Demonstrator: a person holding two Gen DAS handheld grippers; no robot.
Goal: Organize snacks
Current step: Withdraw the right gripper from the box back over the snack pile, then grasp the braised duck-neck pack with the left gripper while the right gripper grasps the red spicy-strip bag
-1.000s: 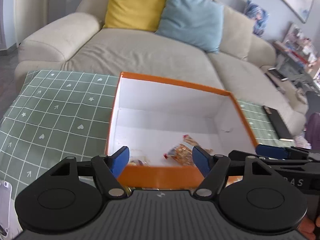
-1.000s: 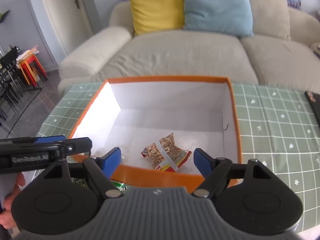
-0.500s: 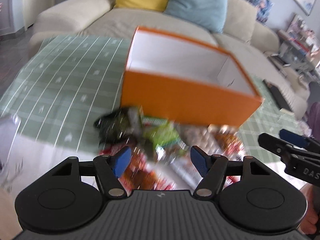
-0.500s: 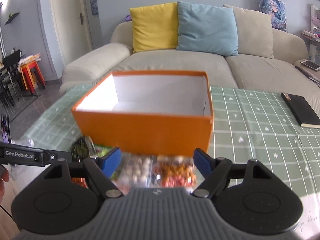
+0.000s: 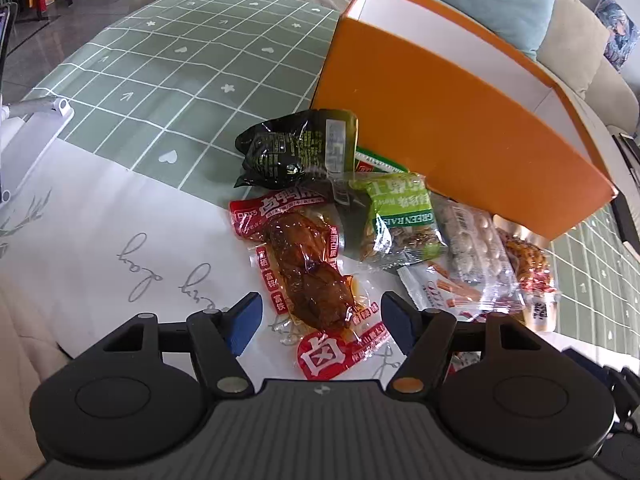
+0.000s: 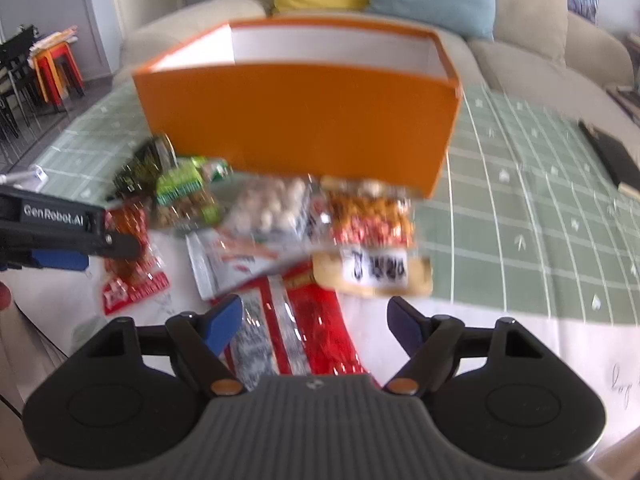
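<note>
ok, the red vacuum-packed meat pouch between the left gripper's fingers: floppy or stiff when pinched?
The red meat pouch probably lifts fairly stiff in the middle: clear film clings tightly to a lumpy dark piece. Its flat printed edges look thin, so likely floppy there. The glossy film may be slippery; the left gripper, open, should straddle the bulge.

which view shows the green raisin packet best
The left wrist view: the green raisin packet is sharp there, label readable, lying in the pile before the orange box. The right wrist view shows it only as a motion-blurred green patch.

Snack packets [image 5: 360,240] piled in front of box [image 5: 440,120].
</note>
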